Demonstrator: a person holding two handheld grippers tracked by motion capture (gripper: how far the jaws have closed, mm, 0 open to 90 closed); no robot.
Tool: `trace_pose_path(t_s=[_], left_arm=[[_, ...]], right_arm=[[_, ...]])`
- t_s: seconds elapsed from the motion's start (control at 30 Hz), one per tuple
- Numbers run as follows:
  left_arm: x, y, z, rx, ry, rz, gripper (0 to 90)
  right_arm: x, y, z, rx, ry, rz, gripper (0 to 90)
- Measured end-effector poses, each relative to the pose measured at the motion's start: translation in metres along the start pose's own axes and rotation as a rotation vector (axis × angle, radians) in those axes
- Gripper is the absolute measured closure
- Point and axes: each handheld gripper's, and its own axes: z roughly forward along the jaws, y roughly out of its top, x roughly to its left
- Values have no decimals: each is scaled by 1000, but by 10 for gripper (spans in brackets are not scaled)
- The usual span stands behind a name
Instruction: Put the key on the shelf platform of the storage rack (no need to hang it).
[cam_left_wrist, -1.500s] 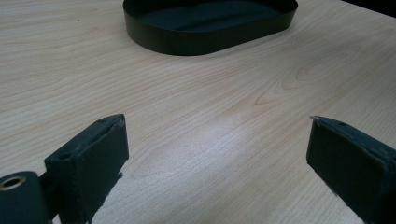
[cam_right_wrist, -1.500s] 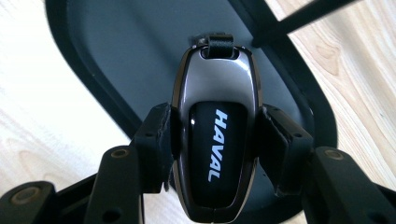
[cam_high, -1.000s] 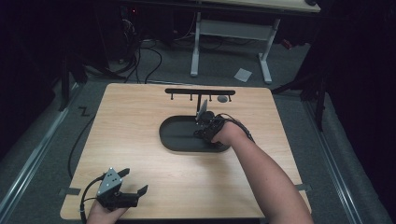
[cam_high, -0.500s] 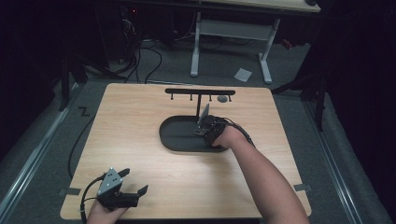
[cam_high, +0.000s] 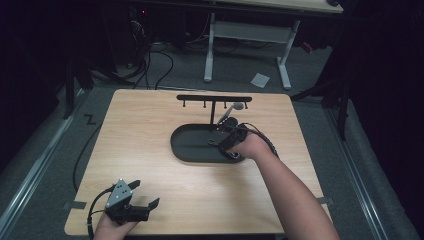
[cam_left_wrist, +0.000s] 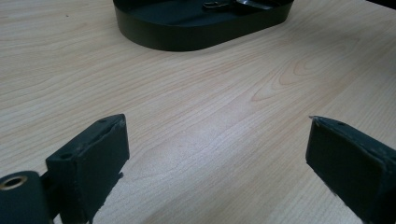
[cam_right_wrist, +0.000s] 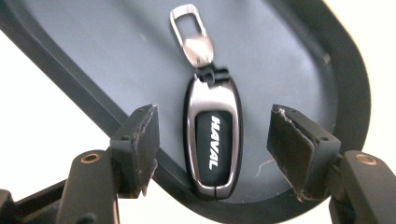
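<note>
Wooden table (cam_high: 150, 130) carries black oval tray (cam_high: 190, 145) near centre. T-shaped black hook rack (cam_high: 214, 98) stands at tray's 12 o'clock. Right gripper (cam_right_wrist: 212, 135) over tray's 3 o'clock end, fingers (cam_right_wrist: 140, 140) released, spread either side of key fob (cam_right_wrist: 212, 140) marked HAVAL, not touching. Fob lies flat in tray, silver clip (cam_right_wrist: 191, 35) toward 12 o'clock. Left gripper (cam_high: 131, 202) at table's 7 o'clock corner, fingers released, empty.

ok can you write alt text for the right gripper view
A silver and black HAVAL car key fob with a metal clip lies in a dark oval tray, between the open black jaws of the right gripper. The jaws stand either side of the fob without touching it.
</note>
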Motion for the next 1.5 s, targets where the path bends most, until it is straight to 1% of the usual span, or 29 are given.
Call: trace_pose_path(t_s=[0.1, 0.17, 0.23, 0.3, 0.33, 0.37, 0.4, 0.43, 0.5, 0.53, 0.6, 0.63, 0.77, 0.83, 0.87, 0.9, 0.93, 1.0, 1.07, 1.1, 1.17, 1.27, 1.33, 1.37, 1.4, 1.43, 1.47, 1.5], left_arm=[[0, 1, 2, 5, -2, -1, 68], [1, 1, 3, 10, -3, 2, 68], [1, 2, 3, 9, -2, -1, 68], [1, 2, 4, 7, 0, -2, 68], [1, 2, 4, 8, 3, 0, 68], [1, 2, 4, 8, 4, -3, 68], [2, 2, 4, 10, 4, -1, 68], [2, 2, 5, 8, 5, -5, 68], [2, 2, 6, 13, 7, -4, 68], [2, 2, 6, 14, 8, -4, 68], [2, 2, 6, 17, 10, -4, 67], [2, 2, 6, 15, 12, -5, 67], [3, 2, 5, 17, 11, -9, 68], [3, 2, 5, 18, 11, -12, 70], [2, 1, 5, 24, 13, -5, 70], [2, 1, 5, 26, 14, -3, 70], [1, 2, 5, 24, 13, -1, 70], [1, 2, 5, 25, 17, 5, 71], [2, 1, 5, 26, 21, 5, 71], [2, 1, 5, 26, 23, 4, 71], [3, 2, 5, 25, 28, -3, 72], [4, 3, 6, 17, 22, -11, 72], [4, 3, 7, 15, 28, -8, 72], [3, 3, 7, 19, 27, -7, 71], [2, 4, 7, 9, 17, -19, 71], [1, 5, 6, -10, 12, -22, 71], [-1, 6, 6, -19, 14, -17, 71], [-3, 7, 7, -15, 17, -7, 72]], right_arm=[[2, -7, -10, -63, -11, 20, 352], [5, -16, -18, -118, -26, 10, 367], [8, -23, -22, -155, -11, 23, 359], [10, -32, -26, -222, -5, 37, 361], [11, -36, -28, -242, -4, 47, 358], [12, -40, -31, -259, -12, 45, 355], [14, -45, -32, -293, -23, 30, 361], [15, -48, -33, -311, -24, 32, 356], [18, -55, -35, -327, -35, 15, 323], [21, -60, -36, -341, -44, 10, 323], [26, -71, -37, -403, -60, 15, 339], [27, -77, -36, -418, -53, 29, 334], [34, -97, -31, -456, -81, 33, 292], [37, -108, -28, -482, -69, 43, 288], [38, -114, -26, -486, -62, 52, 285], [40, -122, -24, -500, -70, 57, 275], [41, -125, -23, -504, -70, 60, 267], [42, -138, -20, -536, -70, 92, 243], [43, -155, -13, -588, -70, 125, 197], [43, -160, -10, -596, -68, 138, 185], [43, -172, -2, -595, -69, 152, 154], [44, -188, 8, -591, -68, 176, 150], [46, -200, 16, -594, -88, 184, 149], [48, -204, 19, -598, -88, 186, 148], [48, -207, 22, -596, -94, 180, 146], [48, -208, 24, -575, -101, 169, 145], [49, -209, 24, -580, -109, 170, 144], [49, -210, 23, -606, -114, 179, 144]])
